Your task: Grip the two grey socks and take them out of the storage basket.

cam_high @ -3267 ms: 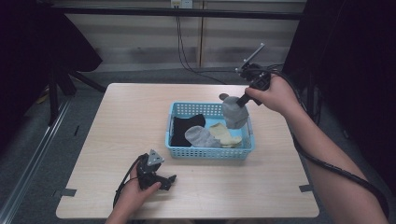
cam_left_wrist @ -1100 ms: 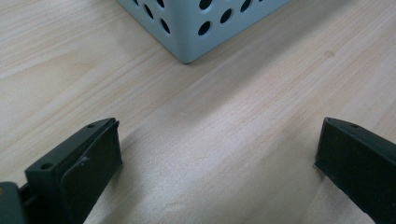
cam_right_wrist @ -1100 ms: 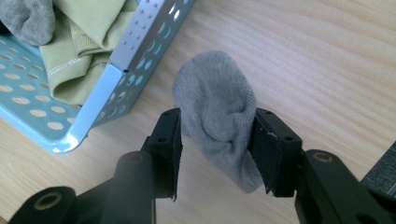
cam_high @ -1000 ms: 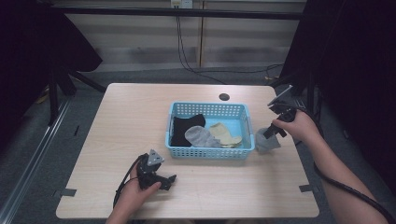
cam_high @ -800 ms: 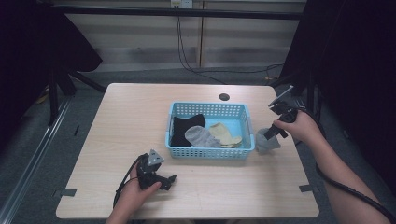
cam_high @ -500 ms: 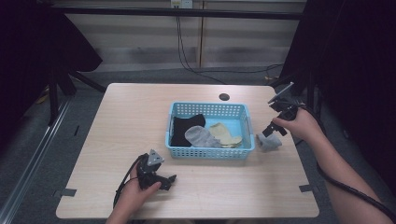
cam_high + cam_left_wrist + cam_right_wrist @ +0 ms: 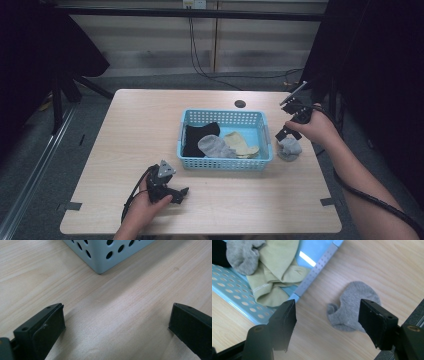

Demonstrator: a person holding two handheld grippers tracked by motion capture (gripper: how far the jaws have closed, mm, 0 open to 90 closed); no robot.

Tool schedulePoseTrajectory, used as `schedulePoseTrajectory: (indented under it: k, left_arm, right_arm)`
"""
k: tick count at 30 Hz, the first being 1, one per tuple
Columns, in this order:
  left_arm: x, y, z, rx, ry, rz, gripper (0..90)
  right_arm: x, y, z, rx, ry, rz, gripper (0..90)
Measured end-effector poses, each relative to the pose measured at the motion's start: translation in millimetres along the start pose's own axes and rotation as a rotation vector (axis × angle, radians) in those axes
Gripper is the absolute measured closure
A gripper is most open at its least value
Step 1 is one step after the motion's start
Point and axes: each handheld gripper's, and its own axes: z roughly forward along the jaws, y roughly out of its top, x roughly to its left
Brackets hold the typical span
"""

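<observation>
Sorting socks out of a basket, part way through. We take the blue basket (image 7: 225, 162) in the middle of the table (image 7: 125, 130) as our landmark. One grey sock (image 7: 289, 148) lies crumpled on the table just beside the basket's right end wall; in the right gripper view the same sock (image 7: 352, 310) sits flat on the wood, clear of the basket corner. We judge this sock as delivered. Above it we hold the right gripper (image 7: 286, 131), whose jaws have just been opening; they now stand well apart and nothing is pinched between them, the sock lying below and free of both pads. Left in the basket we count a black sock (image 7: 197, 140) at its left end, a second grey sock (image 7: 216, 146) near its middle and a yellowish sock (image 7: 241, 145) toward its right end, so most of the work remains. Our left gripper (image 7: 181, 192) rests on the table in front of the basket's near left corner, jaws wide and empty.
</observation>
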Motion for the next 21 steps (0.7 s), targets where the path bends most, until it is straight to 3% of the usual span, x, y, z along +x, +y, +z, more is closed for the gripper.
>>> schedulePoseTrajectory:
  k: [15,21]
  left_arm:
    - [0.1,0.0,-0.3,0.001,0.005,0.004,0.0]
    - [0.1,0.0,-0.3,0.001,0.005,0.005,0.0]
  right_arm:
    - [39.8,33.9,2.5,-0.082,-0.018,-0.082,23.8]
    - [60.2,46.2,27.4,-0.096,-0.008,-0.093,22.7]
